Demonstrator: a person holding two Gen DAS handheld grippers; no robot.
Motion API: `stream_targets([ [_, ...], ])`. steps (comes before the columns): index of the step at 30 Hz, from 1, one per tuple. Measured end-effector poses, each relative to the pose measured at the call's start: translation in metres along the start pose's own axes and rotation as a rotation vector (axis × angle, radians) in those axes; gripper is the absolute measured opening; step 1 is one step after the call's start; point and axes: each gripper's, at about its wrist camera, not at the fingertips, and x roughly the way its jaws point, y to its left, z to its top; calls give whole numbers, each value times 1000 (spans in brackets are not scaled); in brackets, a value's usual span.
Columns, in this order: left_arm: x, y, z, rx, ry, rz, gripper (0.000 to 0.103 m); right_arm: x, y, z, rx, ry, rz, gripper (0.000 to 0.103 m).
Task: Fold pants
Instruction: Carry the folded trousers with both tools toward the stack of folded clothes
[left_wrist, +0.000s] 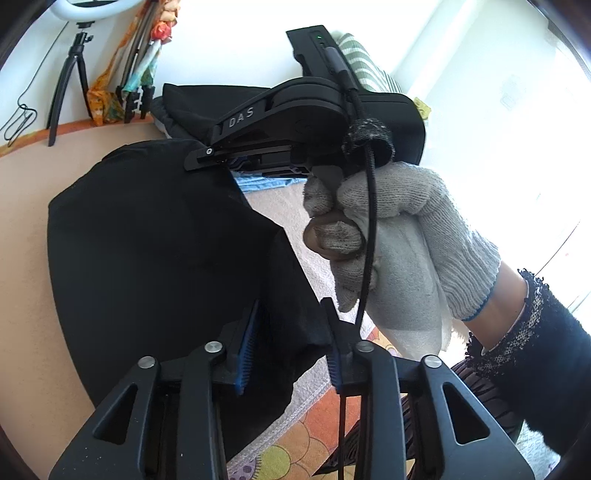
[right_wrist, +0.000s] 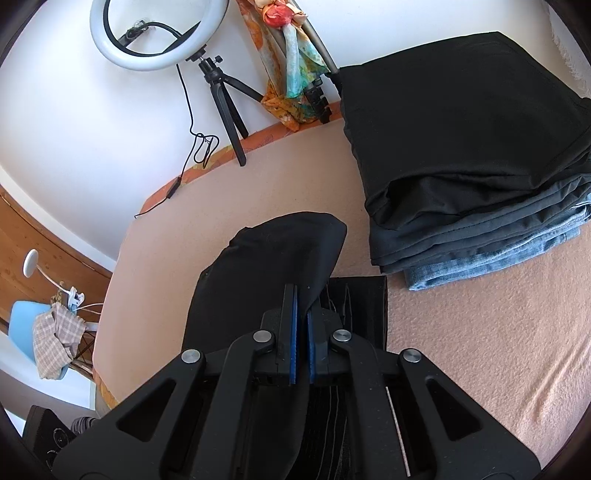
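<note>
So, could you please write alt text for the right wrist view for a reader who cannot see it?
The right tool is shut on a fold of black pants on a peach bedspread. A stack of folded clothes lies at upper right; a ring light on a tripod stands against the white wall.

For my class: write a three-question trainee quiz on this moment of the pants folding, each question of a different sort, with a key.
1. True or false: the right gripper is shut on the black pants.
2. The stack of folded clothes has which garment at the bottom? A) blue denim B) red towel C) white shirt
3. Fill in: the left gripper's pads stand ____, with black cloth between them.

Key: 1 true. 2 A. 3 apart.
</note>
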Motion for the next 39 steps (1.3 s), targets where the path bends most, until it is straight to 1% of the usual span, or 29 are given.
stream_targets([
  [4, -4, -9, -8, 29, 25, -11, 34, 7, -1, -1, -26, 21, -5, 5],
  [5, -7, -10, -10, 31, 28, -20, 37, 8, -2, -1, -30, 23, -6, 5],
  [8, -18, -13, -15, 44, 29, -22, 37, 9, -7, -2, -37, 30, -4, 5],
  [11, -30, -13, -21, 34, 27, -23, 37, 11, -12, -4, -49, 40, -9, 5],
  [13, -36, -11, -22, 28, 21, -13, 37, 12, -15, -6, -62, 39, -16, 5],
  [15, -40, -9, -25, 34, 13, 17, 37, 14, -18, -7, -74, 40, -29, 5],
  [20, -37, 1, -28, 7, 14, 62, 37, 26, -15, -12, -152, 43, -95, 5],
  [23, -35, 12, -27, -10, 21, 93, 37, 23, -13, -13, -169, 32, -117, 6],
  [24, -36, 16, -27, -17, 18, 103, 37, 21, -12, -13, -175, 32, -128, 7],
  [25, -37, 20, -26, -25, 16, 114, 37, 19, -12, -13, -180, 34, -141, 12],
  [26, -38, 24, -26, -35, 14, 122, 37, 16, -11, -13, -180, 37, -149, 15],
  [27, -39, 28, -26, -45, 13, 125, 37, 11, -11, -14, -176, 32, -154, 21],
  [29, -42, 35, -25, -58, 6, 142, 37, -1, -9, -16, -180, 13, -165, 23],
  [32, -46, 44, -26, -78, 1, 160, 37, -23, -4, -24, -170, -15, -139, 23],
  [33, -48, 48, -26, -87, -1, 165, 38, -30, -2, -29, -168, -16, -125, 27],
  [34, -50, 51, -26, -99, -4, 169, 40, -37, 1, -35, -171, -17, -115, 36],
  [35, -52, 55, -26, -109, -7, 173, 41, -42, 6, -41, -186, -16, -104, 40],
  [36, -53, 58, -25, -118, -9, 179, 41, -46, 12, -47, -209, -11, -96, 43],
  [37, -54, 62, -25, -128, -8, 186, 41, -47, 17, -54, -227, -5, -100, 43],
  [39, -54, 71, -25, -168, -2, 178, 46, -46, 19, -64, -221, 16, -105, 46],
])
